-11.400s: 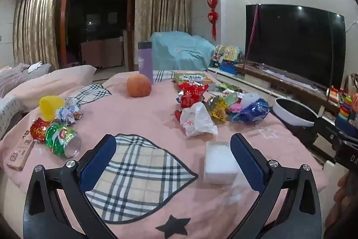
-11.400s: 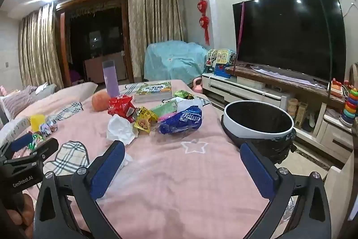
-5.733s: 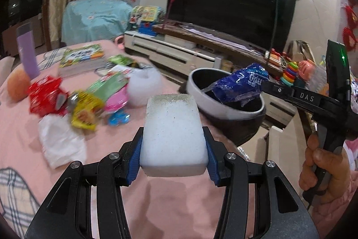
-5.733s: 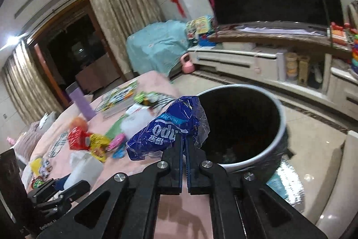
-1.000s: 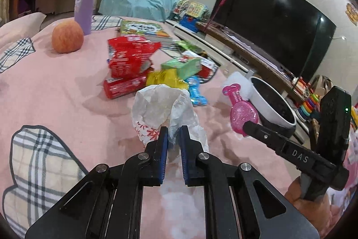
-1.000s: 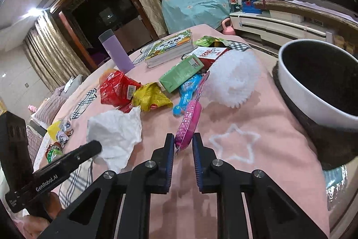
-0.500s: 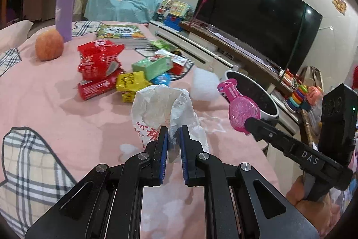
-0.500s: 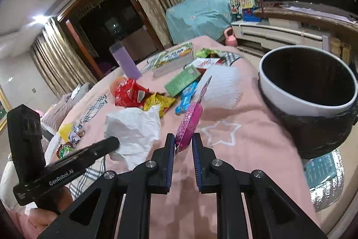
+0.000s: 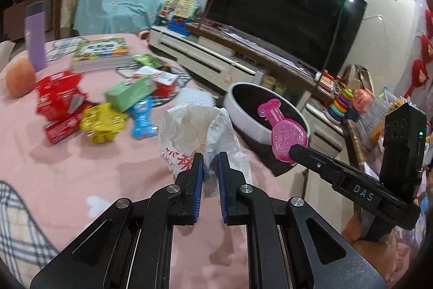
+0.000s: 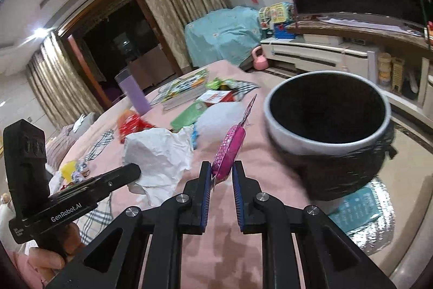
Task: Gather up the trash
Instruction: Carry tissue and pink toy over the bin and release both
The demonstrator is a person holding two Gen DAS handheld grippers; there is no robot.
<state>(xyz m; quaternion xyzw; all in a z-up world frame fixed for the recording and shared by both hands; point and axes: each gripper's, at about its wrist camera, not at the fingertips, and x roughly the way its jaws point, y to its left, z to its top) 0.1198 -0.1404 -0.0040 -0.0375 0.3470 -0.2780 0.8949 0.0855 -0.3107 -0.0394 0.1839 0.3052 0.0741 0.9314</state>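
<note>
In the left wrist view the left gripper [image 9: 207, 169] is clenched on a crumpled white plastic bag [image 9: 197, 129] with red print, pinched by a fold so its thin, wrinkled film balloons upward at 12 o'clock above the blue-padded fingers. That hold likely keeps the limp bag gathered for carrying.

In the right wrist view the right gripper [image 10: 221, 175] is grasping a flat pink glittery package [image 10: 230, 145], shaped like a small bottle, held edge-on by its lower end so the neck points up towards 1 o'clock. From the left camera it sits at 3 o'clock, its face over the near rim of the trash bin [image 10: 327, 142].

The bin, a round white-rimmed tub lined with a dark bag, stands off the edge of the pink tablecloth [image 9: 81, 175] at 2 o'clock from the right gripper; both pieces seem headed there.

Farther back on the soft cloth, at 10 to 11 o'clock in the left view, lie shiny wrappers: yellow [image 9: 101, 122], blue [image 9: 142, 117], red [image 9: 58, 96], plus a green box [image 9: 130, 93]. Beyond are a stack of books [image 9: 101, 53], an orange fruit [image 9: 20, 77] and a purple bottle [image 9: 35, 41].
</note>
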